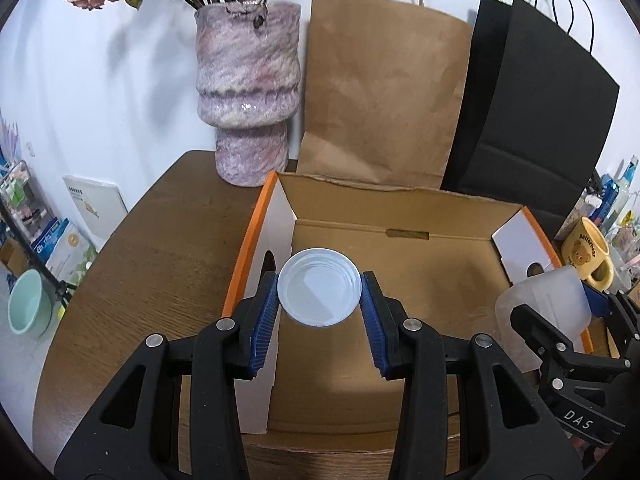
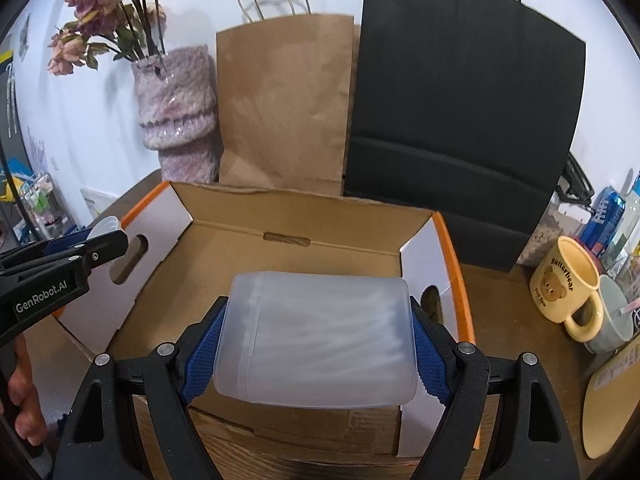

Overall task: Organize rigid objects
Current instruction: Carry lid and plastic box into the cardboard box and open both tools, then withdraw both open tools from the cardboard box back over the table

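Observation:
A round pale-blue lid [image 1: 320, 287] hangs over the left part of an open cardboard box [image 1: 400, 216], pinched at its rim by my left gripper [image 1: 320, 294]. My right gripper [image 2: 316, 330] is shut on a frosted translucent plastic container [image 2: 316, 340], held on its side above the box [image 2: 280, 220]. In the left wrist view that container [image 1: 544, 304] and the right gripper [image 1: 576, 320] show at the right edge. The right wrist view catches the left gripper [image 2: 100, 236] with the lid [image 2: 105, 225] at the left, and a hand [image 2: 24, 392] below it.
Behind the box stand a fuzzy purple vase [image 1: 248, 92] with dried flowers, a brown paper bag [image 1: 380, 92] and a black paper bag [image 1: 536, 108]. To the right of the box a yellow bear mug [image 2: 568, 288] stands beside a grey cup [image 2: 612, 320]. The box stands on a wooden table [image 1: 160, 240].

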`<action>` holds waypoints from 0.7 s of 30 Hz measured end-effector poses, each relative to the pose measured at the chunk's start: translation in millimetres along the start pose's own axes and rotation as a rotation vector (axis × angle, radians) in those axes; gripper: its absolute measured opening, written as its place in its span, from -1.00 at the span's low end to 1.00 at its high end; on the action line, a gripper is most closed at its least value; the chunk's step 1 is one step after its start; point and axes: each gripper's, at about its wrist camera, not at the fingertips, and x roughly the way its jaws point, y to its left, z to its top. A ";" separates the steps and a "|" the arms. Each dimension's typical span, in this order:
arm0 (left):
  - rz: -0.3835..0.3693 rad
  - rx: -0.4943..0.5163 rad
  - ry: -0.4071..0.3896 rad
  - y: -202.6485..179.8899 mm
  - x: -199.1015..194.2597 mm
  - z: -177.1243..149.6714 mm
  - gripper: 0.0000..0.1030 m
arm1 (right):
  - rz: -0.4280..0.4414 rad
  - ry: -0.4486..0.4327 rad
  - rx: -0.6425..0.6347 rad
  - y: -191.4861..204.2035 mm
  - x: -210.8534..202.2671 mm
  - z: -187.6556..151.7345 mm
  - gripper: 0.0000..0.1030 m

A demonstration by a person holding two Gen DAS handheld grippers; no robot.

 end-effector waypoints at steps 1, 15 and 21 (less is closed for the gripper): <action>-0.001 0.005 0.002 -0.8 0.7 -0.9 -0.29 | 0.000 0.003 0.000 -0.6 1.1 -0.7 0.68; 0.018 0.029 -0.071 -5.0 -14.5 0.5 1.00 | 0.004 0.040 0.023 -9.0 9.0 -3.6 0.77; 0.018 0.029 -0.078 -5.3 -17.4 1.3 1.00 | 0.011 0.035 0.034 -10.4 7.0 -3.6 0.77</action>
